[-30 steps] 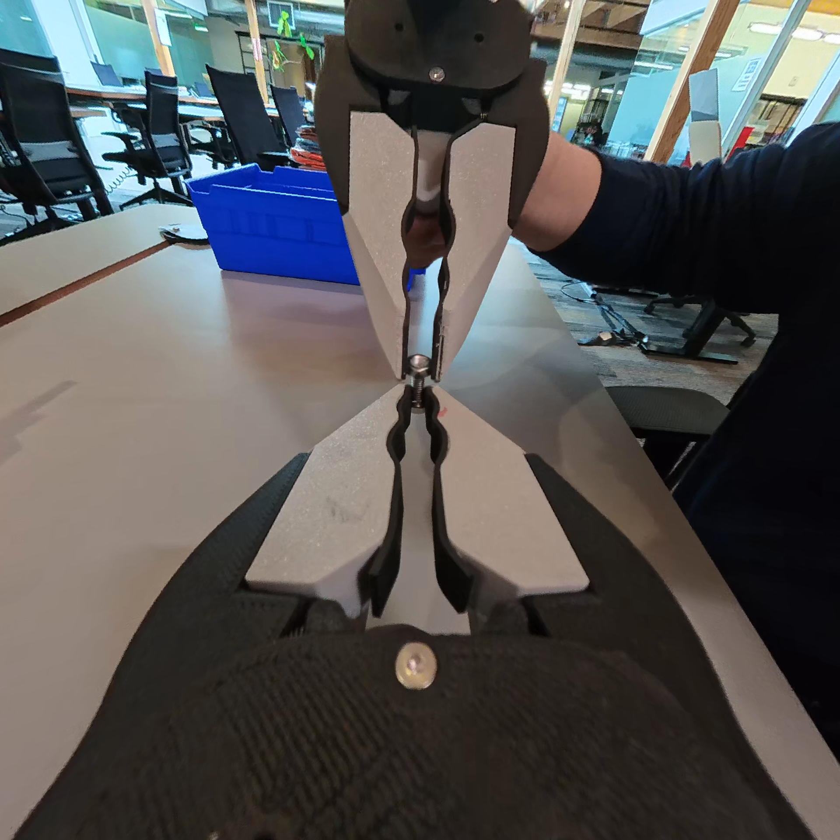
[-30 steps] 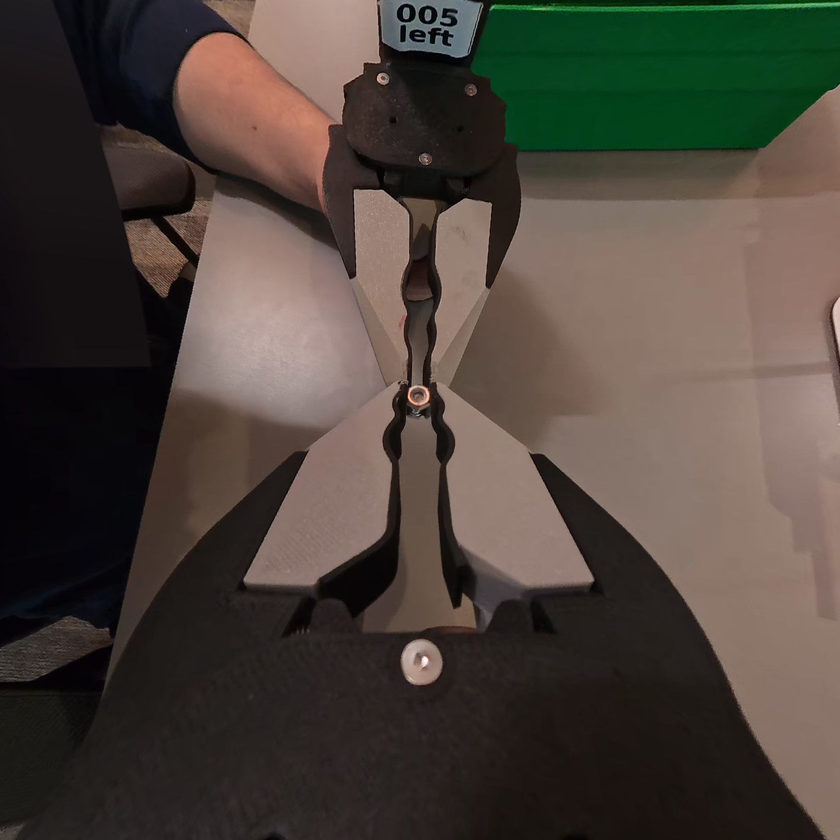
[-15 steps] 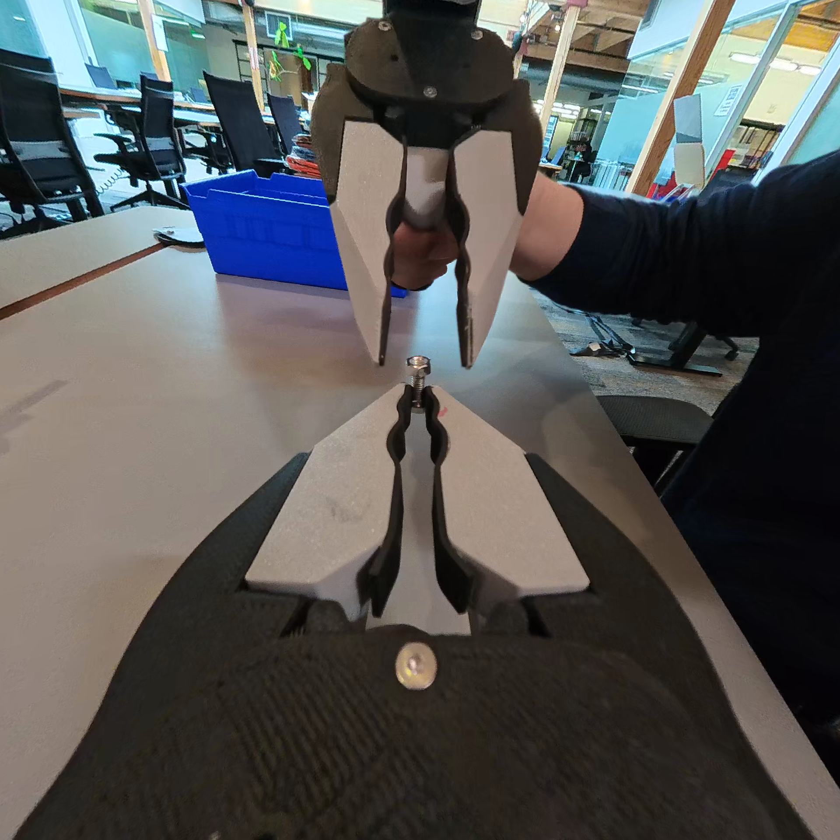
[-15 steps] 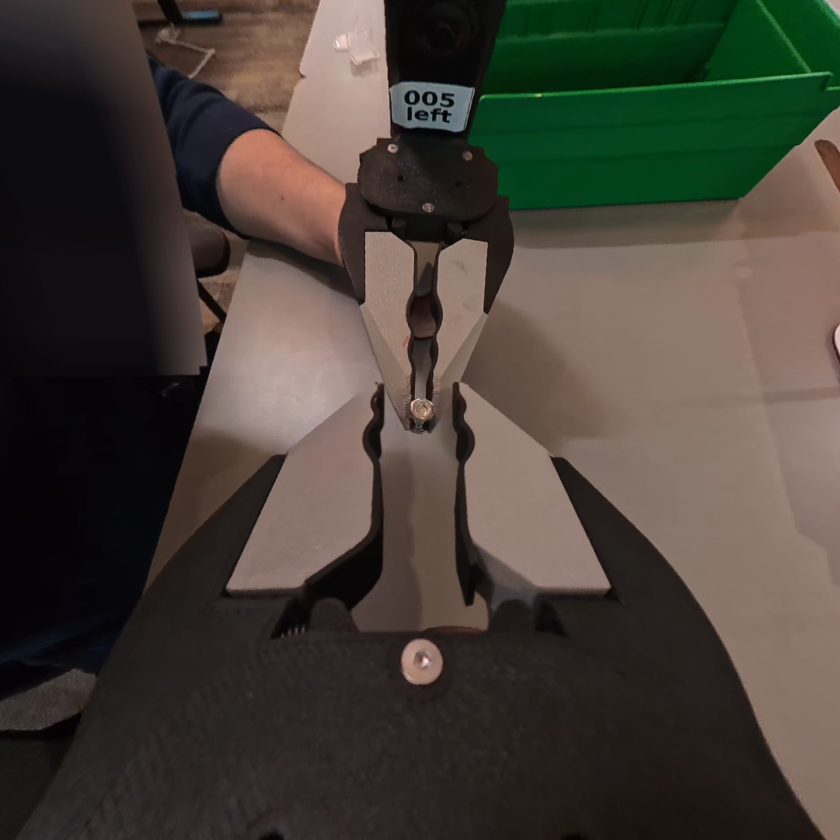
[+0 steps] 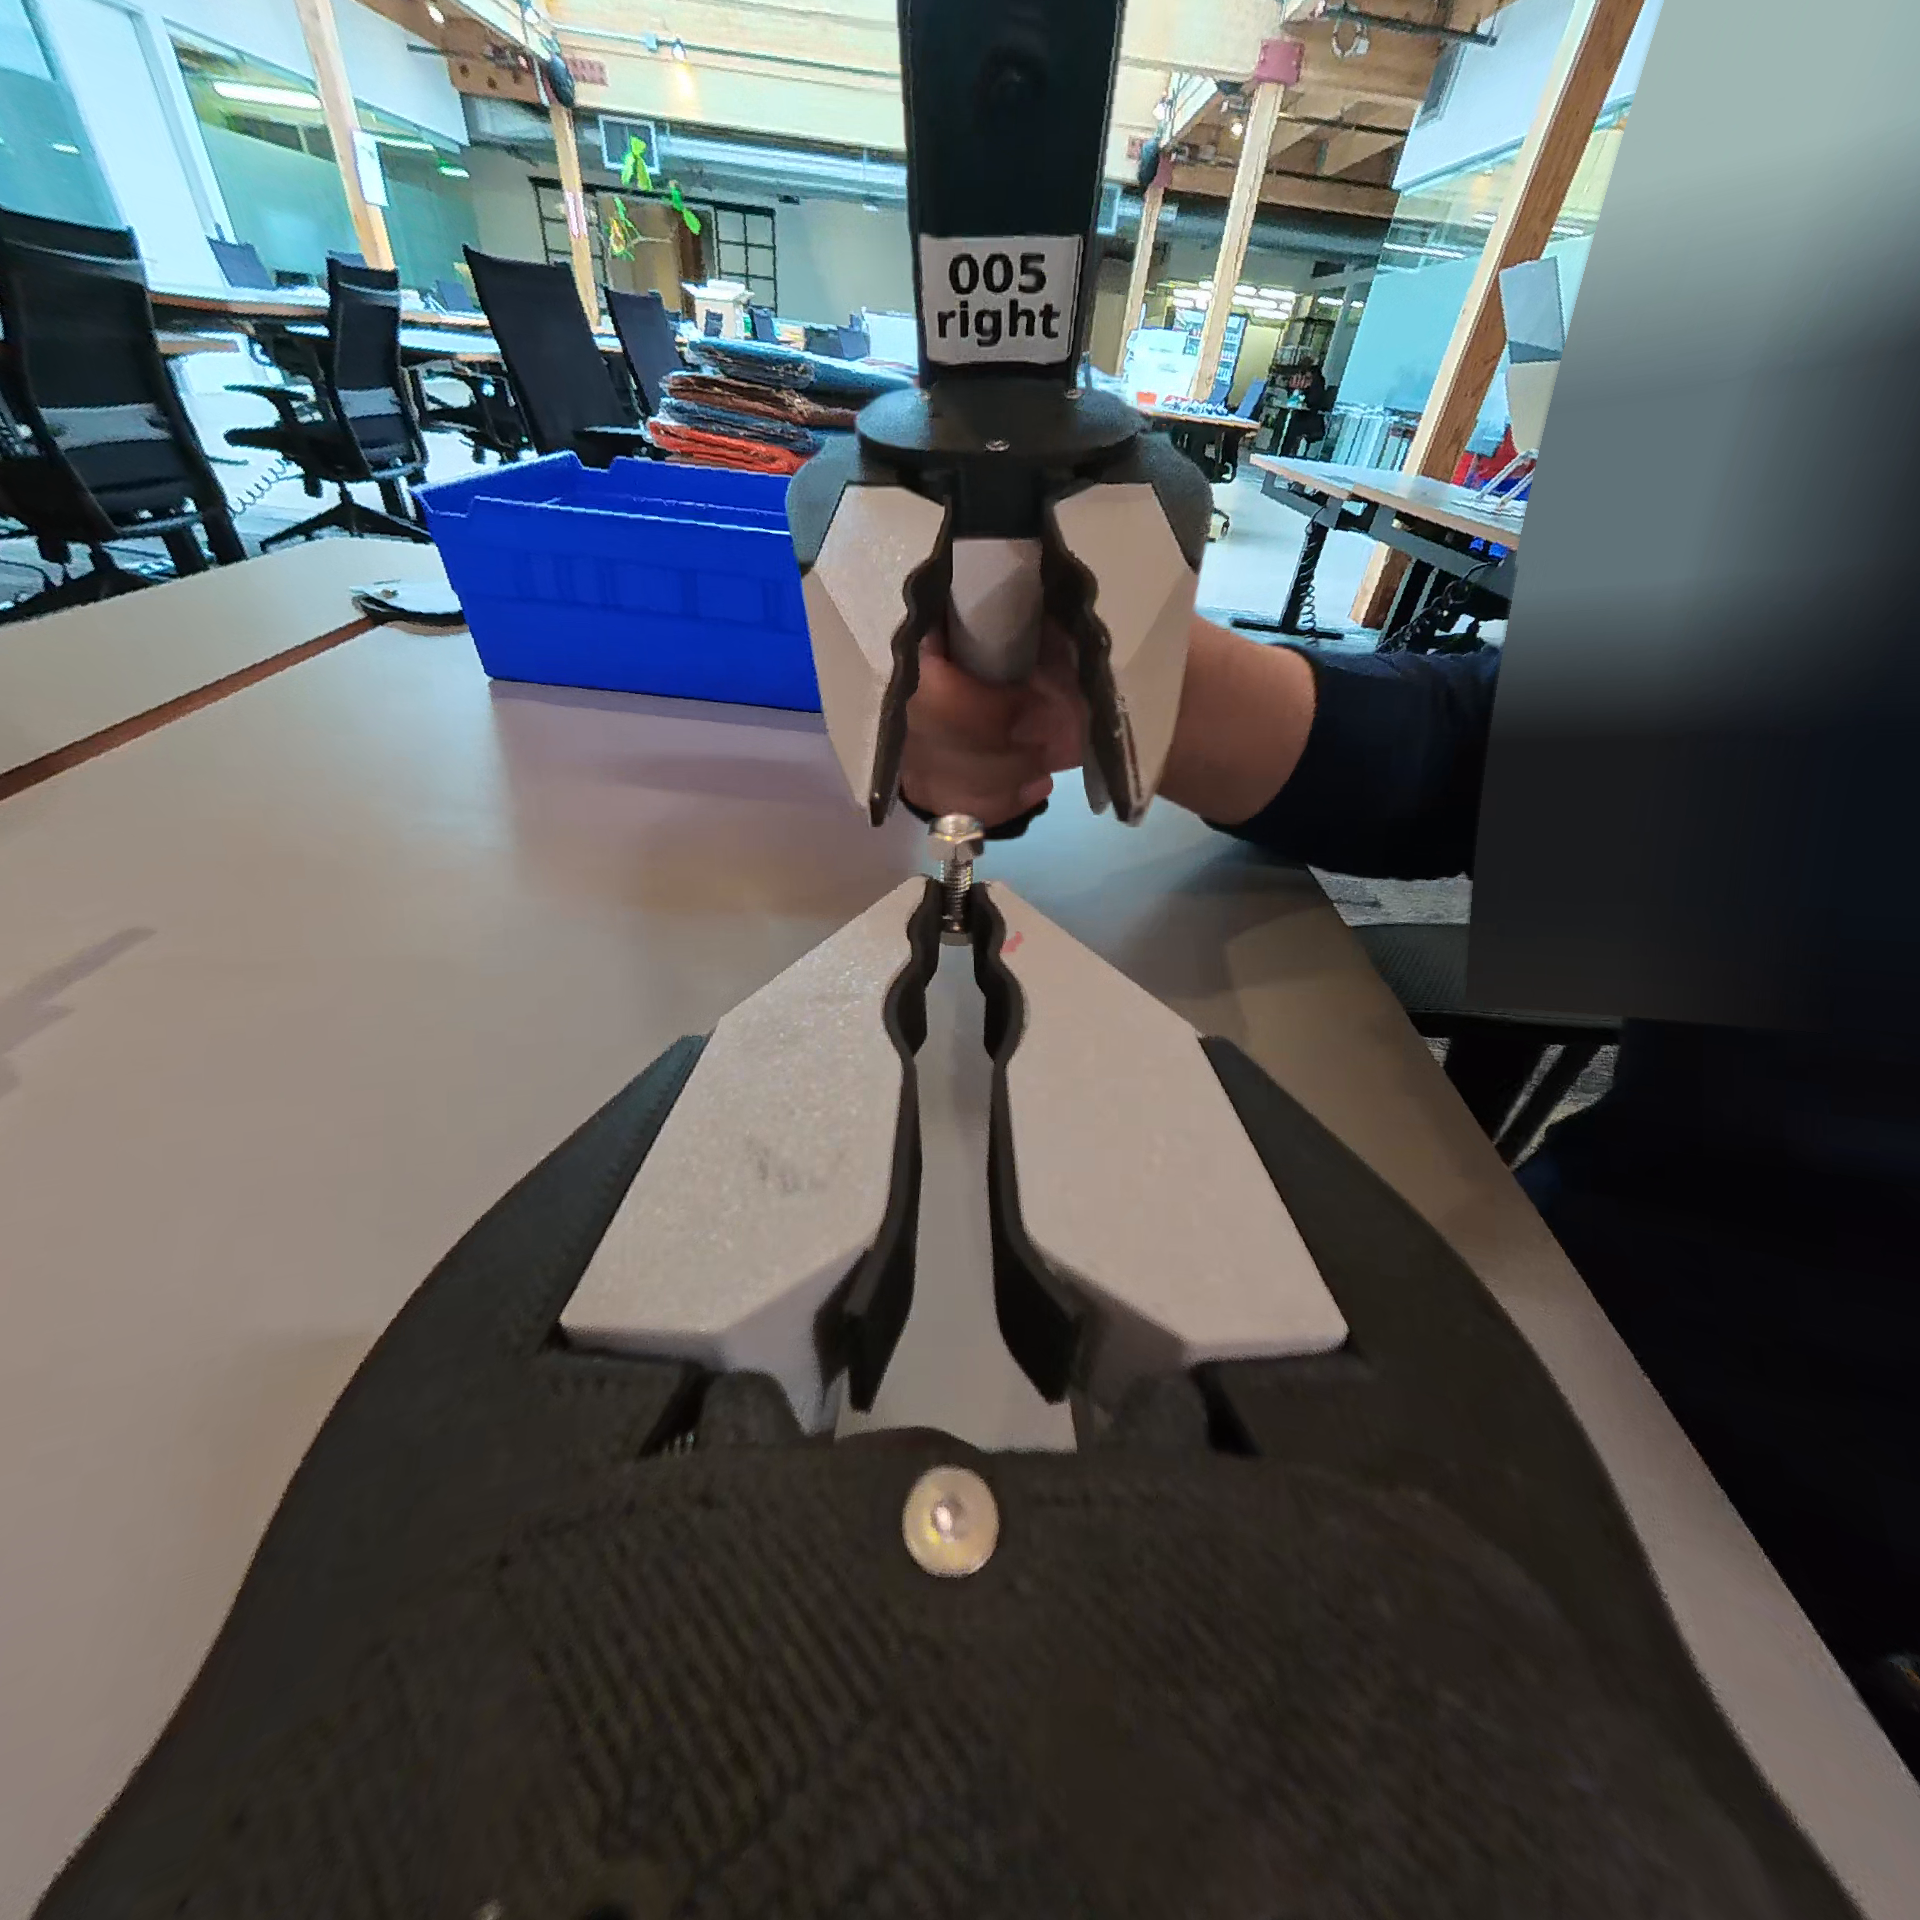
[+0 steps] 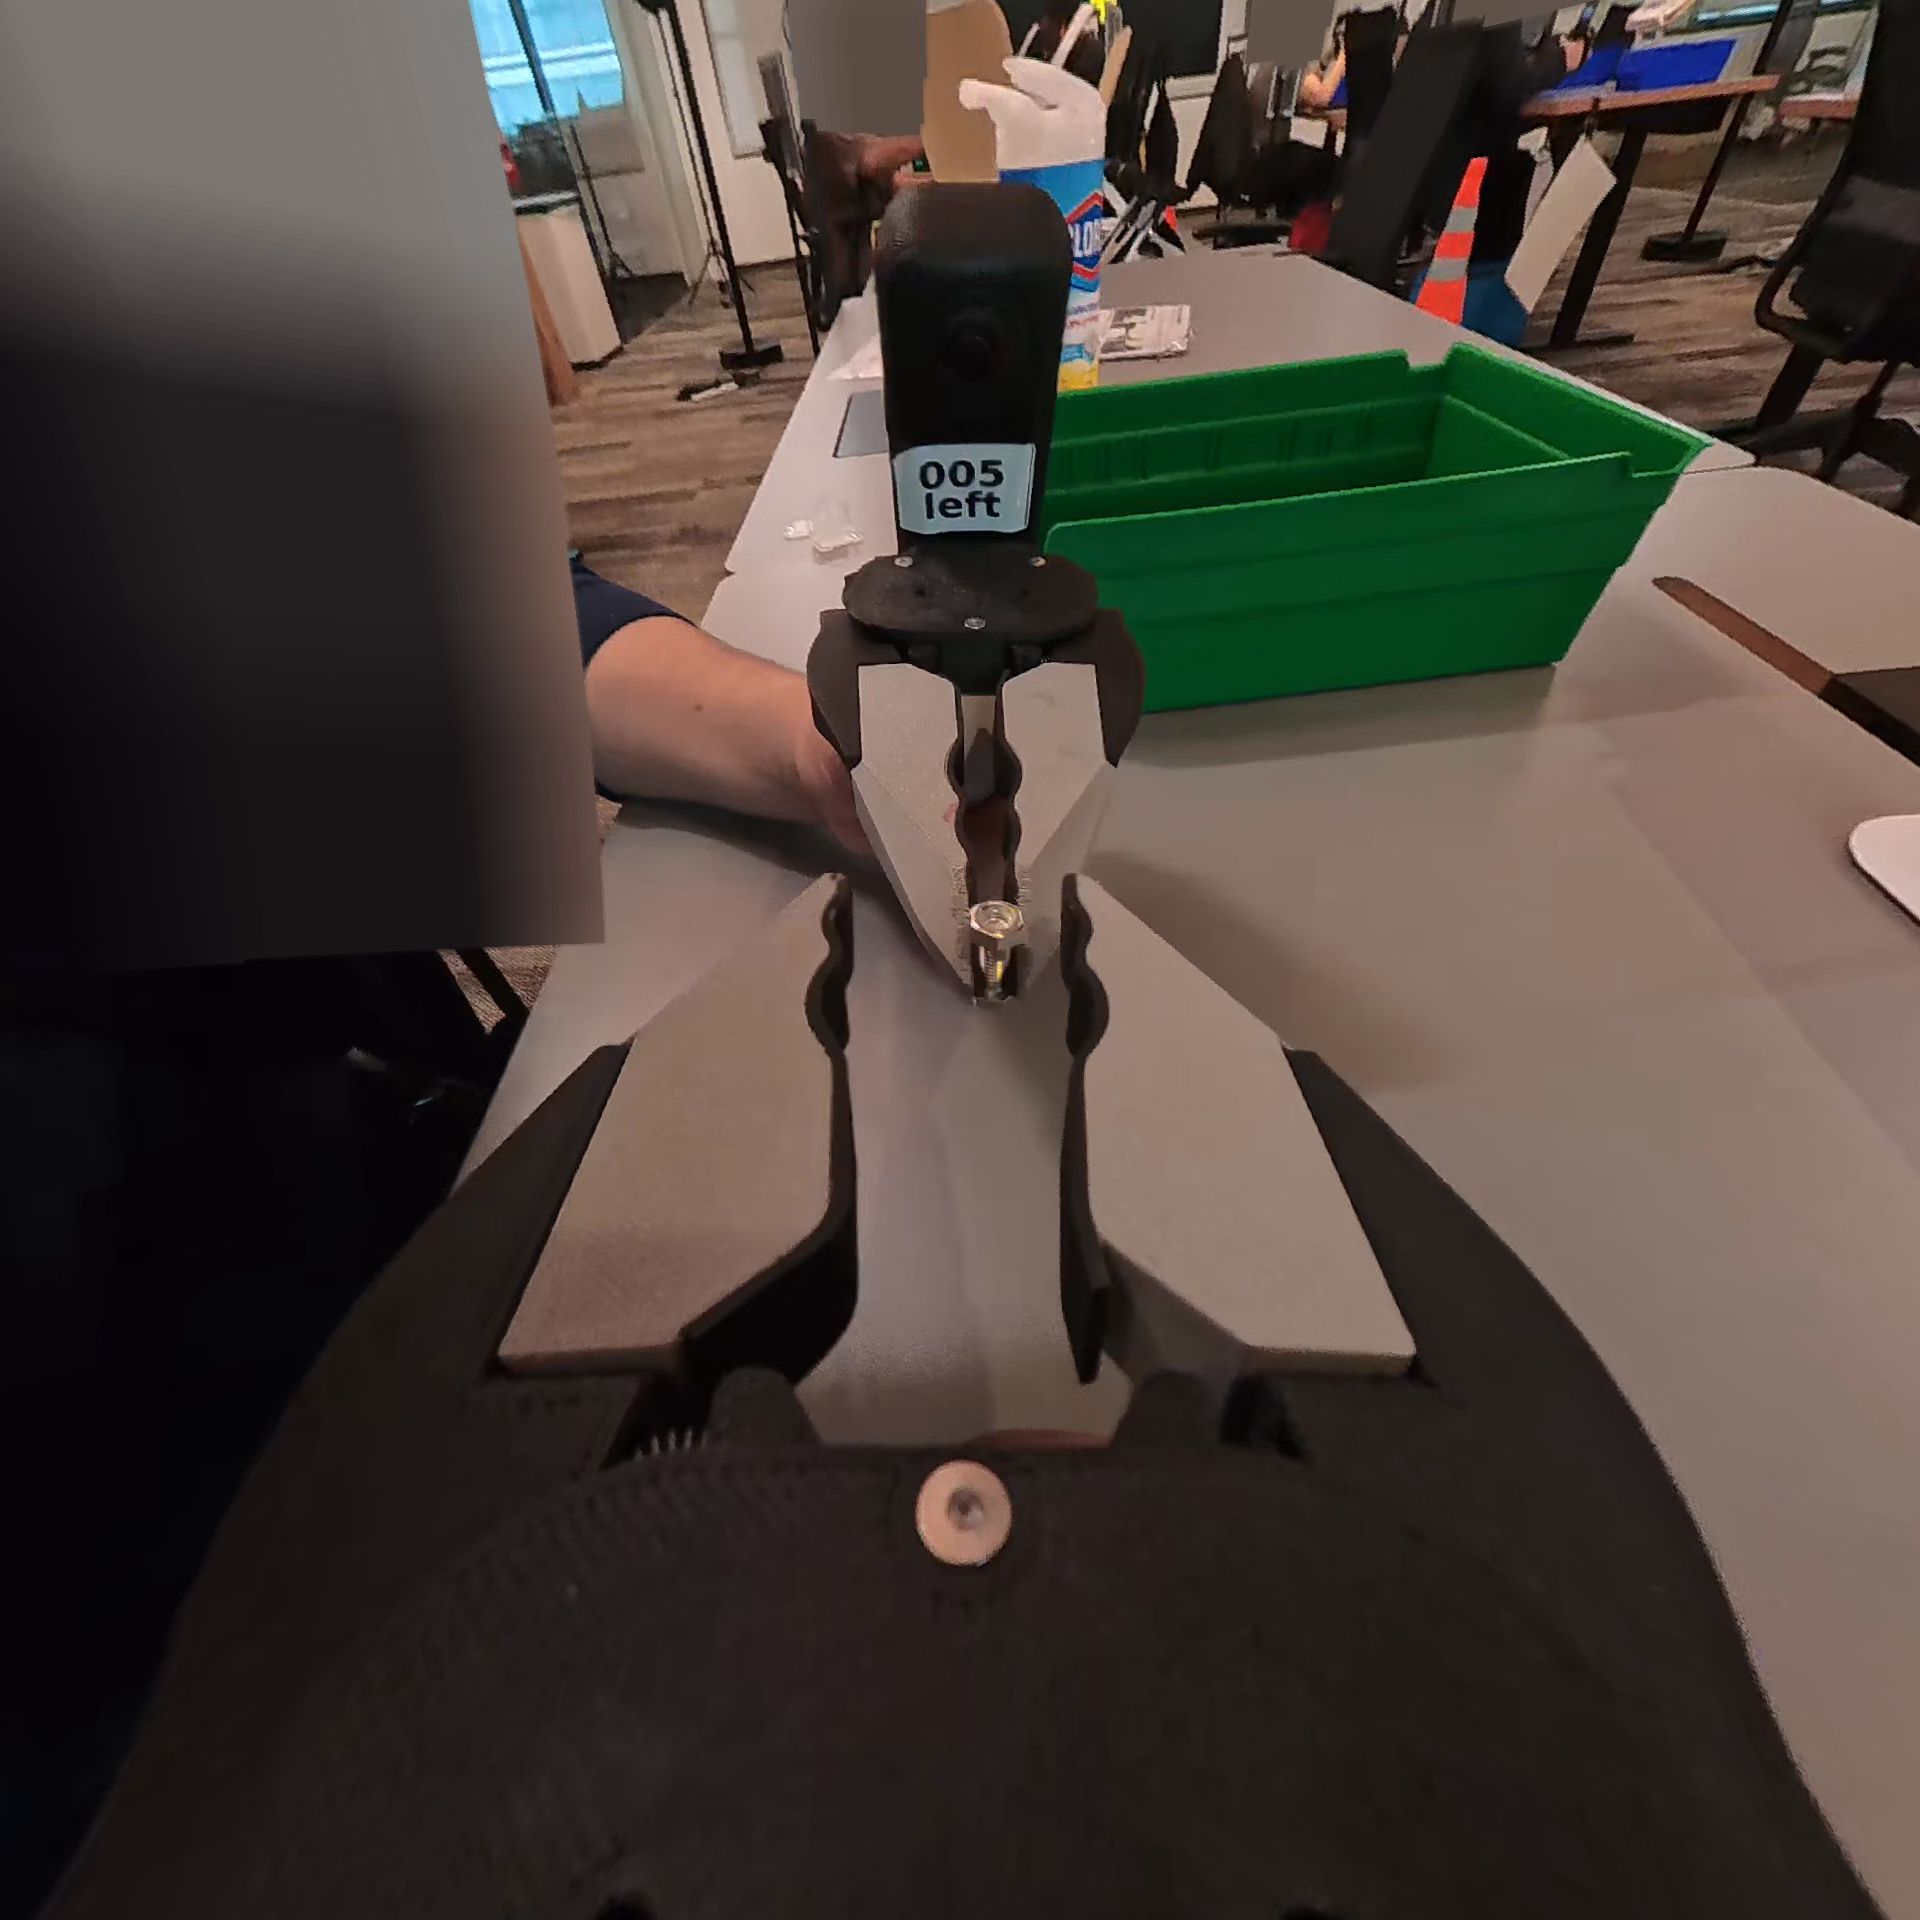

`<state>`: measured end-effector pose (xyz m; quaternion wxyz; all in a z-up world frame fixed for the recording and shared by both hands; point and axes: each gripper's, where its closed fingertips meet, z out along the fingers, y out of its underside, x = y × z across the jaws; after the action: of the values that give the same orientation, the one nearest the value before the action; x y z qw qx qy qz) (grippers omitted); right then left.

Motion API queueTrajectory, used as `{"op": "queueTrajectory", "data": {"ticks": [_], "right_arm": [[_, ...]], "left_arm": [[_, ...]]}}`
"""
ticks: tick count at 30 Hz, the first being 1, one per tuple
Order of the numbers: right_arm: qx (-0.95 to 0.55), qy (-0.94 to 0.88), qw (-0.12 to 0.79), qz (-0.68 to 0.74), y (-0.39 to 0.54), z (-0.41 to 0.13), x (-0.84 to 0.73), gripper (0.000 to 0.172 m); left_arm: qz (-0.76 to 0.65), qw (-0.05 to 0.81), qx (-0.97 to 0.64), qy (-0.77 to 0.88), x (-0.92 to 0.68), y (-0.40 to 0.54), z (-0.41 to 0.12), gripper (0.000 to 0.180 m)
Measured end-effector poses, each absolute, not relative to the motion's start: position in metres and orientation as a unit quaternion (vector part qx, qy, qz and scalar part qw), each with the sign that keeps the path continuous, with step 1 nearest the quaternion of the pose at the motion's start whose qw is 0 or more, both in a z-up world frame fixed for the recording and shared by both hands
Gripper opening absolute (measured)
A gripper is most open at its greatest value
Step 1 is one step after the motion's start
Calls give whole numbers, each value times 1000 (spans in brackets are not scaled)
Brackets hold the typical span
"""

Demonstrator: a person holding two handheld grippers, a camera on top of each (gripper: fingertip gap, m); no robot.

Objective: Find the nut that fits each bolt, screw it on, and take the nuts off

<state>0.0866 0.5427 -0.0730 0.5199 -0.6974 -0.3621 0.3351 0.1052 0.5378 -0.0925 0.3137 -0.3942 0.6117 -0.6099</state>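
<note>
My left gripper (image 5: 954, 896) is shut on a small silver bolt (image 5: 954, 868) and holds it above the grey table (image 5: 364, 935). The pads clamp the lower part of the threaded shaft. A hex end (image 5: 956, 831) sticks out past the fingertips; I cannot tell whether it is a nut or the bolt's head. My right gripper (image 6: 956, 894) is open and holds nothing. Its fingers stand either side of the left gripper's tip (image 6: 992, 987) and the bolt (image 6: 994, 940), without touching them. In the left wrist view the right gripper (image 5: 1005, 816) hangs open just behind the hex end.
A blue bin (image 5: 623, 582) stands on the table behind the right gripper. A green bin (image 6: 1351, 582) stands behind the left gripper. A person's forearms (image 6: 707, 727) hold both tools. A white object (image 6: 1886, 873) lies at the right edge. Only a small space, under 4 cm, lies between the two pairs of fingers.
My right gripper was shut on the hex end a second ago; it has let go, opened wide and drawn back a little. My left gripper has kept its grip on the bolt.
</note>
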Motion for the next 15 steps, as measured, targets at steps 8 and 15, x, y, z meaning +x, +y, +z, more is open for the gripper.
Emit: {"op": "queueTrajectory", "data": {"ticks": [8, 15], "right_arm": [[-694, -364, 519, 342, 543, -76, 78, 37], [-697, -357, 520, 341, 543, -77, 83, 38]], "left_arm": [[-612, 322, -391, 607, 105, 538, -88, 3], [-607, 327, -408, 598, 106, 546, -89, 3]]}}
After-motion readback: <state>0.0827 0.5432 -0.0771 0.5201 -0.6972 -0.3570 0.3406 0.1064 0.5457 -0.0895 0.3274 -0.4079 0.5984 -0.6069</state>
